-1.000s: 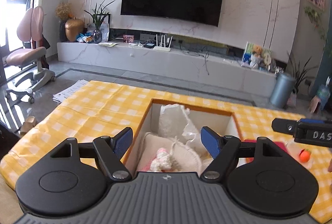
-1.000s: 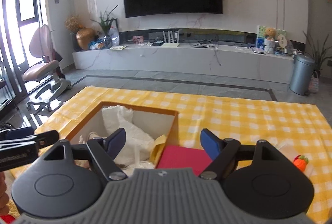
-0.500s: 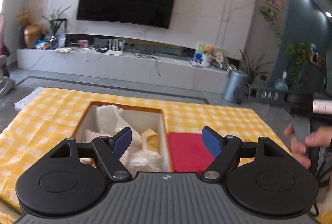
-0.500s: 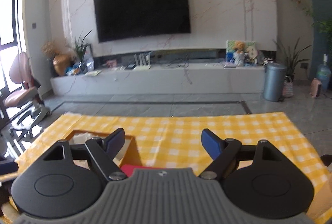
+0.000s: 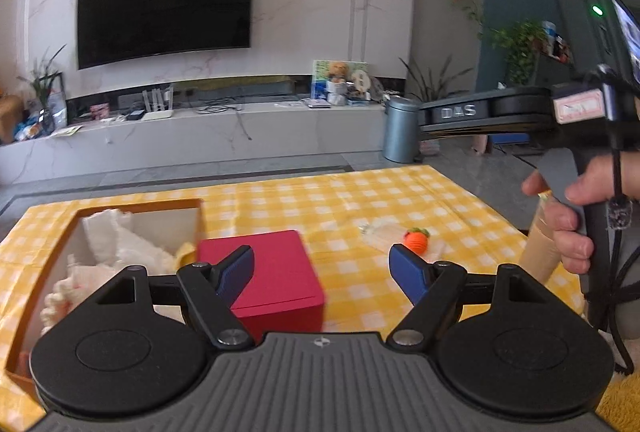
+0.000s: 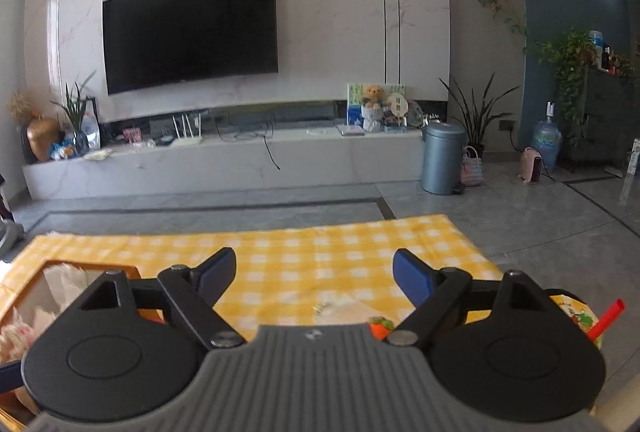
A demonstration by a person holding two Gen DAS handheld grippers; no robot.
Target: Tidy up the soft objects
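Note:
An open box [image 5: 48, 264] with white and cream soft items [image 5: 120, 252] inside sits at the left of the yellow checked table [image 5: 360, 199]. A small orange knitted carrot [image 5: 416, 240] lies on a clear bag to the right. My left gripper [image 5: 322, 270] is open and empty, above the red box [image 5: 264, 276]. My right gripper [image 6: 314, 274] is open and empty over the table; the carrot [image 6: 380, 326] peeks out just under its right finger. The right gripper's body [image 5: 500, 111] shows at the right in the left wrist view.
A red lidded box stands beside the open box. A paper cup with a red straw [image 6: 580, 320] is at the table's right edge. A cardboard tube [image 5: 540, 252] stands by the hand. A TV wall, low shelf and grey bin [image 6: 442, 157] lie beyond.
Both views have swung to the right. The open box has moved to the left of each view, and the carrot and right table edge have come into sight. Both grippers stayed open.

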